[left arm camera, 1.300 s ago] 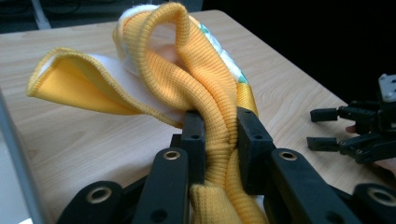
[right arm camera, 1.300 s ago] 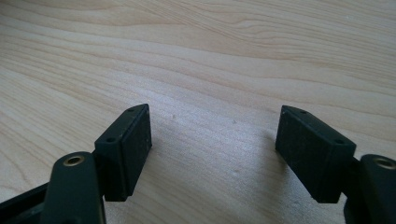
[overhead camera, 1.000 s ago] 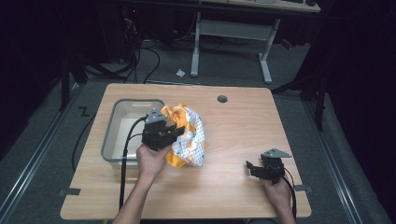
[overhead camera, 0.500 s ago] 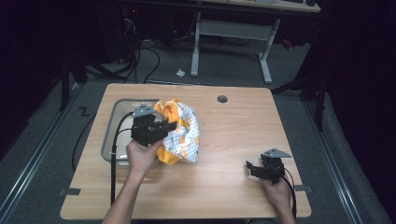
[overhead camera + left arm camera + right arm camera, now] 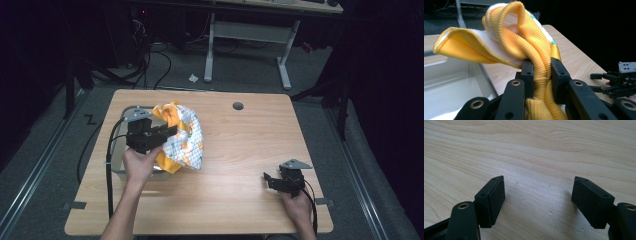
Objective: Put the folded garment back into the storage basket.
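Status: the left gripper (image 5: pixel 165 133) has its jaws clamped on the yellow ribbed knit edge of a white, orange-patterned cloth garment (image 5: pixel 186 137); the left gripper view shows the ribbed band (image 5: pixel 541 60) pinched tight between the two black pads. The garment hangs from that grip, raised off the light wooden surface (image 5: pixel 240 150), its bulk just beside and partly over the right rim of the grey rectangular plastic bin (image 5: pixel 116 150). The bin's interior, as far as it shows, holds nothing. Judgement: the pick-up is done; the work in hand appears to be carrying the garment to the bin, and the lowering in and release are left. The right gripper (image 5: pixel 270 181) rests low near the surface's front right corner, well apart from the garment, with its jaws spread wide and nothing between them, bare wood showing in the gap in the right gripper view. Count: one garment, one bin, two grippers, one round cable hole (image 5: pixel 238 106) in the surface near its far edge.
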{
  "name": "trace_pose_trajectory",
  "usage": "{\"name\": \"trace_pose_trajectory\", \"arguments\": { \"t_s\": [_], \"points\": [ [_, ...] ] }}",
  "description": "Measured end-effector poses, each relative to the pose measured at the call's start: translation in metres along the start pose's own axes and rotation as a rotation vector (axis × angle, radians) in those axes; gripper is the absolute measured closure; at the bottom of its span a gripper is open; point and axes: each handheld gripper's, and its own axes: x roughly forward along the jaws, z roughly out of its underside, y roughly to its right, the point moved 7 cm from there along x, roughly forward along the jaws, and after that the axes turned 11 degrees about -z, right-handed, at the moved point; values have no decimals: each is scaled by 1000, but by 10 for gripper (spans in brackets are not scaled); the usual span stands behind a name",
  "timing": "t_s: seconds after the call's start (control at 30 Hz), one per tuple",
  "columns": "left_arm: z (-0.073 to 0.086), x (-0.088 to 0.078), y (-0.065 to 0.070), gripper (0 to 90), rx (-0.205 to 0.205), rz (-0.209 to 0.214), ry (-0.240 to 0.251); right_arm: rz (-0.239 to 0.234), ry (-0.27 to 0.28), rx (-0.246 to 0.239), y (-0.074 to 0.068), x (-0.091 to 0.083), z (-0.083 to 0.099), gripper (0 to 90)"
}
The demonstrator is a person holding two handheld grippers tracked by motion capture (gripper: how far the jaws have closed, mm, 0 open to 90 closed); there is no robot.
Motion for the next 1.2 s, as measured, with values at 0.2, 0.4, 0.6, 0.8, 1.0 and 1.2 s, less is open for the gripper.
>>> {"name": "trace_pose_trajectory", "arguments": {
  "t_s": [0.2,0.4,0.6,0.8,1.0,1.2],
  "points": [
    [-1,-8,-14,757,-12,-28,10,0,-1,3,0,0,0,271],
    [-5,-14,-25,757,-19,-44,15,-1,0,-2,0,0,0,271],
    [-7,-19,-33,757,-14,-57,20,-1,0,-1,0,0,0,271],
    [-4,-21,-42,757,-16,-60,23,-1,0,-1,0,0,0,271],
    [-1,-23,-54,757,-28,-82,11,-1,0,0,0,0,0,271],
    [1,-24,-62,756,-35,-90,7,-1,0,-1,0,0,0,271]
  ]
}}
